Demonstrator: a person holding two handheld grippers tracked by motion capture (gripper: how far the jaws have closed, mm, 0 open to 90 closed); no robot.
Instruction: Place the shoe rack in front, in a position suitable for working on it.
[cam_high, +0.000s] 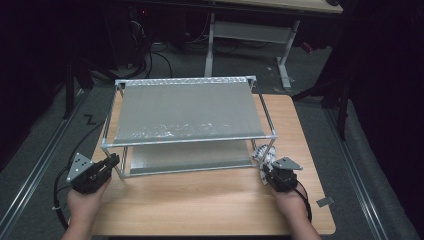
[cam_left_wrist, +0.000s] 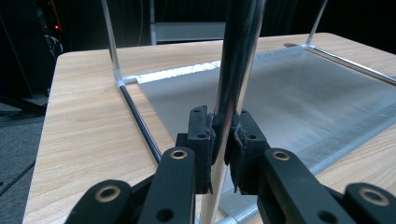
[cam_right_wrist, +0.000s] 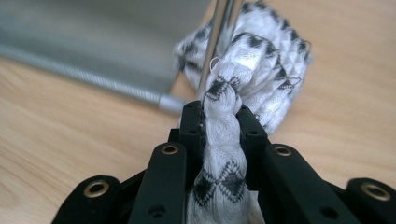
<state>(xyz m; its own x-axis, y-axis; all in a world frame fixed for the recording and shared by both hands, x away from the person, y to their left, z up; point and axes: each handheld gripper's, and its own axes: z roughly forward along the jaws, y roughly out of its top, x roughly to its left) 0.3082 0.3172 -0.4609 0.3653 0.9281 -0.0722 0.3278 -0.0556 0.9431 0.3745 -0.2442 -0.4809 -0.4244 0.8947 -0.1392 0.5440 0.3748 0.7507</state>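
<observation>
A two-shelf metal rack (cam_high: 185, 140) with grey mesh shelves stands on the wooden table (cam_high: 210, 200). My left gripper (cam_high: 114, 161) is at the rack's near left corner, shut on the upright post (cam_left_wrist: 233, 70), which runs between its jaws. My right gripper (cam_high: 263, 172) is at the rack's near right corner, shut on a bunched white cloth with a black diamond pattern (cam_right_wrist: 224, 116). The cloth (cam_high: 264, 156) lies crumpled against the rack's right front post (cam_right_wrist: 215, 46) and rests on the table.
The rack takes up the middle and far part of the table. Bare wood lies in front of it, between my two hands. A grey desk frame (cam_high: 250, 35) stands on the floor beyond the table. A small grey tag (cam_high: 325, 202) lies by the right edge.
</observation>
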